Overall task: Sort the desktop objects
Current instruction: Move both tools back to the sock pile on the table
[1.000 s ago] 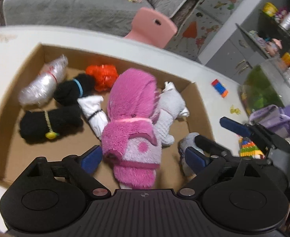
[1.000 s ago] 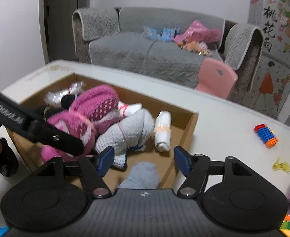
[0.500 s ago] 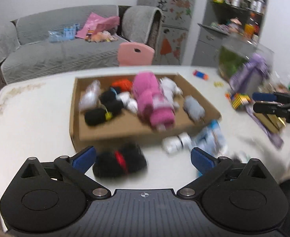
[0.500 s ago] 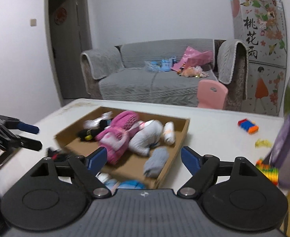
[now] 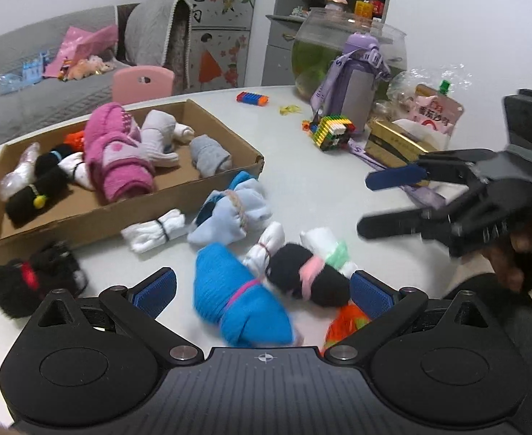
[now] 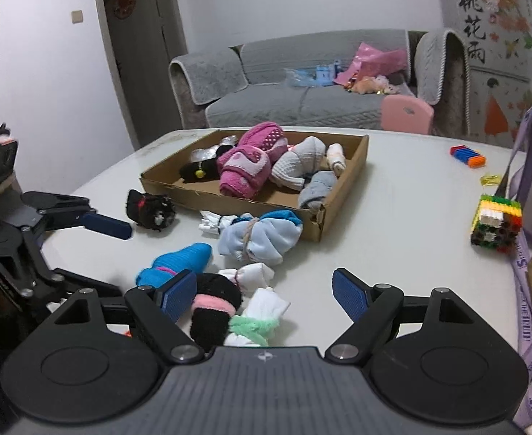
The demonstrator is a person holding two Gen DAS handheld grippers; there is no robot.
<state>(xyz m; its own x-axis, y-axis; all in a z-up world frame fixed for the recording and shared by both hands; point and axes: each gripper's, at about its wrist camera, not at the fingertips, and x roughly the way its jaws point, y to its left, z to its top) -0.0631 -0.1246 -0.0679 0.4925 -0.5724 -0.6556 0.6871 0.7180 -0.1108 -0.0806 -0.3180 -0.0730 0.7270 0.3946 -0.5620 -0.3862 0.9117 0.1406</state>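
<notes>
Left wrist view: our left gripper [image 5: 262,290] wide, empty | right gripper [image 6: 264,293] wide, empty | bare table [image 5: 302,166] beside box [image 5: 121,214] | a second ago we hovered over box

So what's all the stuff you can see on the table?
cardboard box: one, brown, far left of table
sock bundles in box: several; pink, grey, black, white, orange
sock bundles on table: about seven; blue, pale blue, white, black; in front of box
black fuzzy bundle: one, by box's near corner
brick block: one, multicoloured, right side
purple bottle: one, beside fishbowl
snack packets: some, far right
left gripper: jaws open, over blue bundle
right gripper: jaws open, over black-pink bundle
</notes>
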